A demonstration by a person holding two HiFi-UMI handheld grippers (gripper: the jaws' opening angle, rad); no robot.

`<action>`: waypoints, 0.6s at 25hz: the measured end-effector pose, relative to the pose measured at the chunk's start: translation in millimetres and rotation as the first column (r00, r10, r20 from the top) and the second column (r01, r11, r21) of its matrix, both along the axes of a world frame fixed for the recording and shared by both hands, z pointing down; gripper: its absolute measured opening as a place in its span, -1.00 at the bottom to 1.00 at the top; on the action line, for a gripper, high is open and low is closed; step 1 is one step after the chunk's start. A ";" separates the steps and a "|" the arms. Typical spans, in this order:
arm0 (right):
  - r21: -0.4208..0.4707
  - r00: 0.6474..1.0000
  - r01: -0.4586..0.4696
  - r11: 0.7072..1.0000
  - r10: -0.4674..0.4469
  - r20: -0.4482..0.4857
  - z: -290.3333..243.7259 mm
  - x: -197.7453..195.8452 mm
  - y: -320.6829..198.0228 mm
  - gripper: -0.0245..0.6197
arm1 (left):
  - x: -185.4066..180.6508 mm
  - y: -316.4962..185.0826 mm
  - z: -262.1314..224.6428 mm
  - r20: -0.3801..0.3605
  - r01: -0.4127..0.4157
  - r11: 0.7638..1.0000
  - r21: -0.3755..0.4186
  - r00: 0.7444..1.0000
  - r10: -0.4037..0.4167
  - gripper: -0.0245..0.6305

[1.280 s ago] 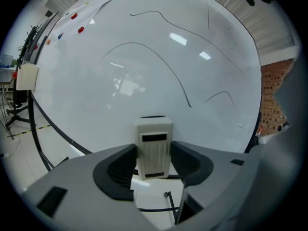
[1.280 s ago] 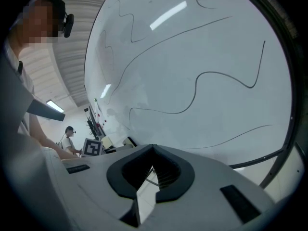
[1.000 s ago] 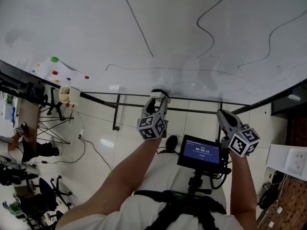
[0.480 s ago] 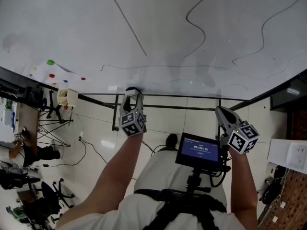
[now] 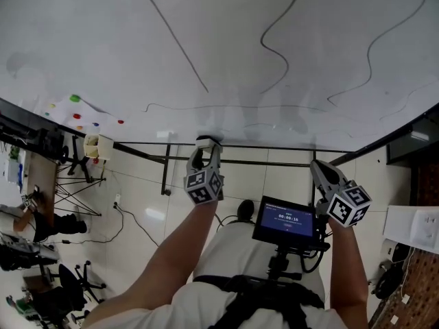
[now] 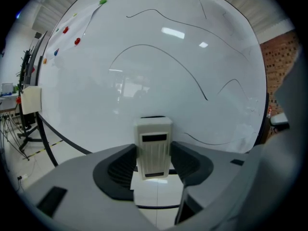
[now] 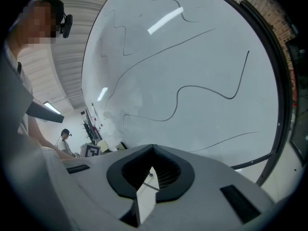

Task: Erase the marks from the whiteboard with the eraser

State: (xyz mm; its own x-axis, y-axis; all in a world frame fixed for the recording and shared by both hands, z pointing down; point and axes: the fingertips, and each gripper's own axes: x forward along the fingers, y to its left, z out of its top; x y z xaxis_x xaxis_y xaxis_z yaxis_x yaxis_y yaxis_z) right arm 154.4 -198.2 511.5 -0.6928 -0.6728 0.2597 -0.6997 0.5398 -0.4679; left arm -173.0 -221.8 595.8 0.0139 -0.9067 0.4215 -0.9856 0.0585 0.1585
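The whiteboard (image 5: pixel 226 40) fills the upper head view and carries several thin black wavy marks (image 5: pixel 274 26). My left gripper (image 5: pixel 208 144) is shut on the white eraser (image 5: pixel 208 141), which sits at the board's lower edge. In the left gripper view the eraser (image 6: pixel 154 146) stands upright between the jaws, its far end towards the whiteboard (image 6: pixel 144 61) and a curved mark (image 6: pixel 183 71). My right gripper (image 5: pixel 319 166) hangs lower right, off the board. In the right gripper view its jaws (image 7: pixel 153 149) are shut with nothing in them, facing the marked whiteboard (image 7: pixel 192 71).
Coloured magnets (image 5: pixel 75 99) dot a sheet at the board's left end. A black stand frame (image 5: pixel 166 166) runs under the board. A small screen (image 5: pixel 285 219) is mounted at my chest. A white box (image 5: pixel 96 144), a tripod and chairs stand on the left floor.
The left gripper with the eraser swung left along the board's lower edge, then came back right and a little lower. The right gripper has hardly moved.
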 end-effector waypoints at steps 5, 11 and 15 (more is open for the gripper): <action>-0.008 1.000 0.010 1.000 -0.010 0.000 4.0 0.5 1.0 -0.90 | 40.0 -2.0 -1.8 0.018 -0.129 0.992 0.005 0.992 0.128 -0.15; -0.012 1.000 0.025 1.000 -0.026 -0.006 3.8 -0.2 7.6 -0.90 | 78.6 -2.0 2.9 0.155 -0.267 0.964 -0.021 0.951 0.267 -0.16; -0.007 1.000 0.003 1.000 -0.003 -0.003 0.9 9.9 9.0 -0.90 | 48.4 -0.4 5.7 0.190 -0.188 0.981 -0.046 0.963 0.193 -0.16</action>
State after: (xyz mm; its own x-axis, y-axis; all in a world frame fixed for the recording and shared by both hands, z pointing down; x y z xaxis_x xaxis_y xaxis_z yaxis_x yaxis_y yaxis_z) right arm 164.3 -189.2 512.4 -0.6936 -0.6693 0.2664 -0.6999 0.5385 -0.4692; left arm -124.5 -222.2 601.5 0.1015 -0.8834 0.4575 -0.9907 -0.1315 -0.0342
